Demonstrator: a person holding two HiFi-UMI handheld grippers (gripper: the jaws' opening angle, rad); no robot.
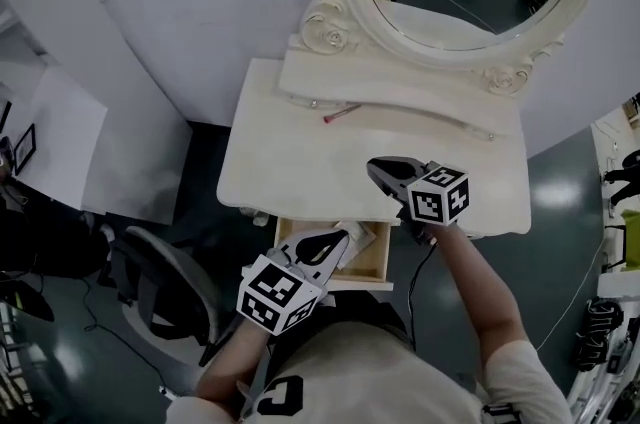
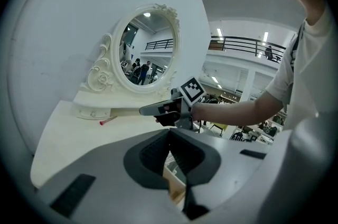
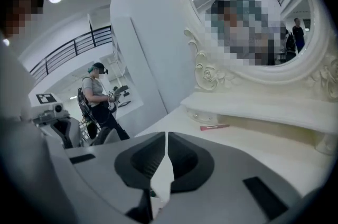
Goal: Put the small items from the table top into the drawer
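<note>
Over drawer (image 1: pixel 381 254): left gripper (image 1: pixel 338 239), clenched, empty. Table (image 1: pixel 275 162), five o'clock: right gripper (image 1: pixel 377 168), clenched. Pen (image 1: pixel 341 113) at twelve.

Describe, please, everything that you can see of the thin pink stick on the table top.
The pink stick is thin, straight and short, pink-red along its whole length. It may be a cosmetic pencil, but it is too small to tell. It lies flat and slanted on the cream table top, just in front of the mirror's base. Whether it touches that base cannot be told. Nothing holds it.
</note>
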